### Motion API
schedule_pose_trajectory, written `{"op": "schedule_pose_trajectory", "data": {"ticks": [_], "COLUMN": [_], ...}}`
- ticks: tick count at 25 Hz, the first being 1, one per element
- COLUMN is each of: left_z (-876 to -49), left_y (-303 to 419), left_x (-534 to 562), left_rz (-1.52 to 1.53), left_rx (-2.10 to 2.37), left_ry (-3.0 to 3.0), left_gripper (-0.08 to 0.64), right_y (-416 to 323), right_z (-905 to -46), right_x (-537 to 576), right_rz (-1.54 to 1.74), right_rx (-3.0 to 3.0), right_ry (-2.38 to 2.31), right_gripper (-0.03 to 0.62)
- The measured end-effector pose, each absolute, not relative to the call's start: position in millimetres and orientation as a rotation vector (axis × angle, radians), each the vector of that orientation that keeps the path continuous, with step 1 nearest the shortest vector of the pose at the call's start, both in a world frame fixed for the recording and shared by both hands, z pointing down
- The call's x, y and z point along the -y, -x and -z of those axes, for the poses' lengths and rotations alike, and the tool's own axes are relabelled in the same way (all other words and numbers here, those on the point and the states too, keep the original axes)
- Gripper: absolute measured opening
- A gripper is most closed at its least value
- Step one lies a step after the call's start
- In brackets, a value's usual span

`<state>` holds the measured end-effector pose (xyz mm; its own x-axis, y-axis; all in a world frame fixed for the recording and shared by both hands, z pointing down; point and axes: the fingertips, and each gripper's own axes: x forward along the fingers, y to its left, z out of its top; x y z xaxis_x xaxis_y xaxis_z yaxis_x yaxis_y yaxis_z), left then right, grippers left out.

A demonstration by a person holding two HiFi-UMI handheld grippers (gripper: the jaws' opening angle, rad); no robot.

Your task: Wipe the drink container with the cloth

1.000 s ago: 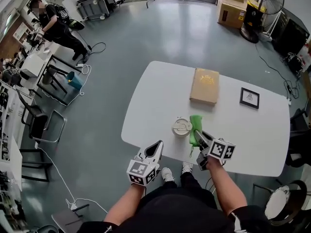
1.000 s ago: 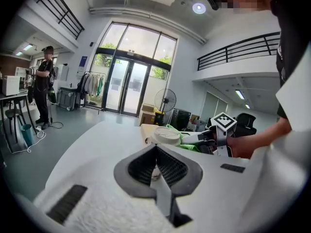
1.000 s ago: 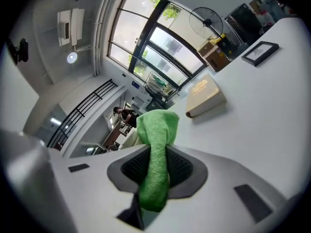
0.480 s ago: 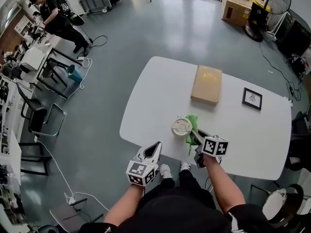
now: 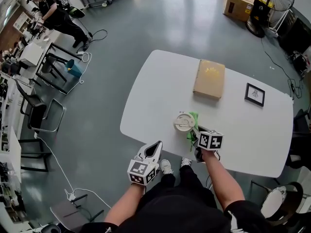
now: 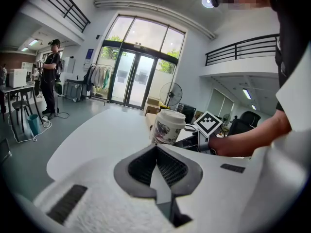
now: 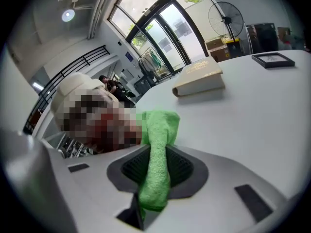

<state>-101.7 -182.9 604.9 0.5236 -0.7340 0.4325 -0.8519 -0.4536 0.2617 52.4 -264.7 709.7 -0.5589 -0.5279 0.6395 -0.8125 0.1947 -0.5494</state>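
Observation:
A white paper drink cup (image 5: 184, 122) with a lid stands near the front edge of the white table (image 5: 160, 91). My right gripper (image 5: 198, 131) is shut on a green cloth (image 5: 193, 128) and holds it against the cup's right side. In the right gripper view the cloth (image 7: 156, 149) runs out between the jaws and its free end touches the cup (image 7: 80, 89). My left gripper (image 5: 155, 147) hovers off the table's front edge, left of the cup, jaws shut and empty. From the left gripper view the cup (image 6: 166, 126) stands ahead, apart from the left gripper (image 6: 156, 148).
A tan book (image 5: 210, 78) lies past the cup on the table. A small black picture frame (image 5: 255, 94) lies at the table's right. Chairs (image 5: 41, 110) and desks stand at the far left, where a person (image 5: 56, 21) is. A fan (image 5: 265, 6) and cardboard boxes (image 5: 238, 4) are at the back.
My right gripper has carried the green cloth left and closer, from lying beside the cup to pressed against its right side. The left gripper has stayed put.

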Motion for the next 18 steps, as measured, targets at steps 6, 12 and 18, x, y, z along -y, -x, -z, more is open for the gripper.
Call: {"op": "schedule_pose_trajectory", "data": {"ticks": [6, 12, 18], "left_z": [-610, -610, -612], "left_y": [102, 111, 111], "left_x": [175, 170, 163], "left_rz": [-0.36, -0.36, -0.359], "left_rx": [1.286, 1.285, 1.268], "left_ry": [-2.317, -2.311, -2.326], "left_gripper": [0.008, 0.008, 0.008], "right_y": [-56, -54, -63], "right_z": [-734, -740, -729], "right_x": [262, 260, 257], "right_rz": [-1.279, -1.307, -1.224], "right_rx": [2.053, 2.02, 2.035], "right_ry": [-1.284, -1.302, -1.386], "right_gripper": [0.095, 0.098, 0.095]}}
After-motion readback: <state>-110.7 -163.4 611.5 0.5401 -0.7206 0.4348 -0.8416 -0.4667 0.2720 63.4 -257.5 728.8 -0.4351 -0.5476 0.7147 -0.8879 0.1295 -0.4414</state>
